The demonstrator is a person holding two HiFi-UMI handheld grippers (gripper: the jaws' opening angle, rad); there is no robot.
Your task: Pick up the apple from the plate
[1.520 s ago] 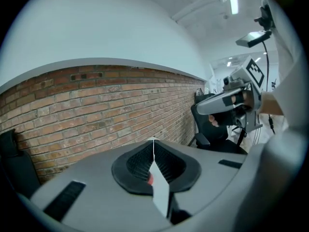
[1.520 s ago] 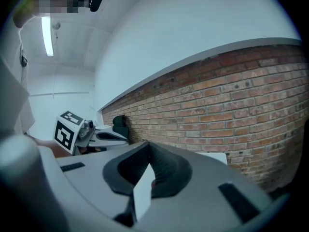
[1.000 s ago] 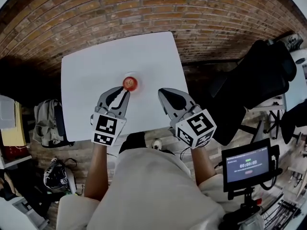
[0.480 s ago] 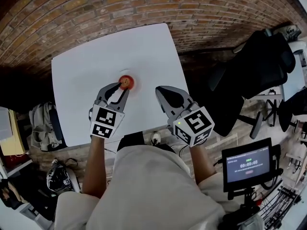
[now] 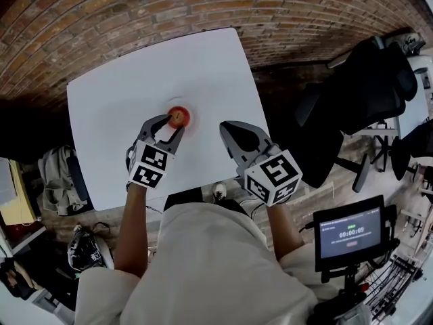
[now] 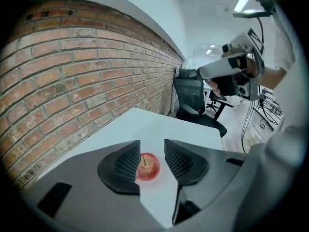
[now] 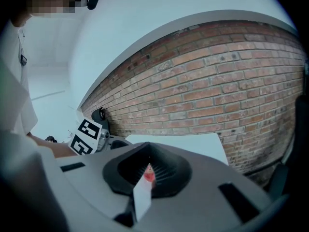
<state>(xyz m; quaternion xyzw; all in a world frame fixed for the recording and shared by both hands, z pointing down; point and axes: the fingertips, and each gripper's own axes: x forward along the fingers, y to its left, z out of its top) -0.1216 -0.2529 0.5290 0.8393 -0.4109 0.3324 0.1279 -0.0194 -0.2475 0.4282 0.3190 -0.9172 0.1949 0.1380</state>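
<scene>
left gripper (image 6: 152,152) jaws are opening, the apple (image 6: 147,166) showing between them in the middle of the table (image 5: 122,93), not pressed yet. right gripper (image 5: 229,131) is clenched shut, empty, near. my worry: the gap looks tight, so one pad could nudge the apple rolling away.

A smooth, matt finish is shown by the white square tabletop (image 5: 135,80). On the small red apple (image 5: 178,116) a slight sheen is seen over smooth skin. At twelve o'clock the red-brown brick wall (image 5: 169,5) is rough, with pale sunken mortar joints. At two o'clock the black office chair (image 5: 369,93) is upholstered in dull, matt material. At six o'clock soft cream cloth is worn by the person (image 5: 210,263).
</scene>
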